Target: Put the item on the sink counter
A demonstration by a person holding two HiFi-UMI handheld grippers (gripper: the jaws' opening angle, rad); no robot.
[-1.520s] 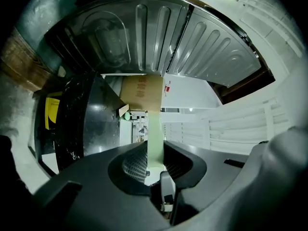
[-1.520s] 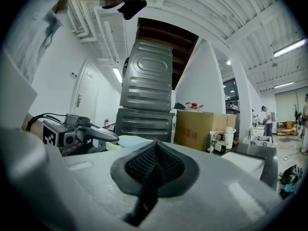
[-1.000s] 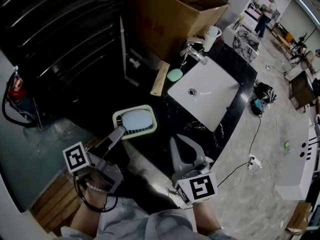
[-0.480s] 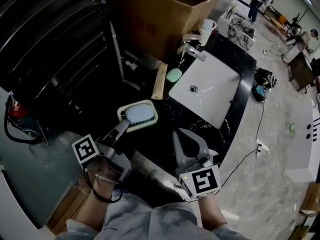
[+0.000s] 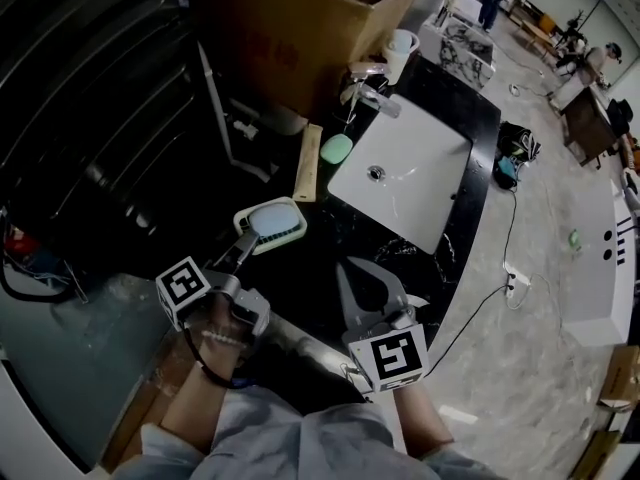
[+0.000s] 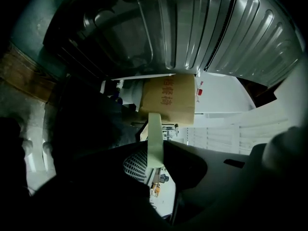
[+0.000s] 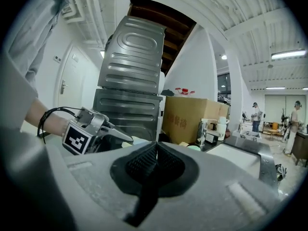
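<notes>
Pale-green soap dish [image 5: 298,225], one; white basin [image 5: 410,183], one.

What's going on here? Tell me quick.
A person is working with a hand-held gripper in each hand at a sink counter. The left gripper is clamped on the rim of a pale green soap dish and holds it over the black counter, left of the white sink basin. Whether the dish has touched down cannot be told. The right gripper is shut and empty, near the counter's front edge.
</notes>
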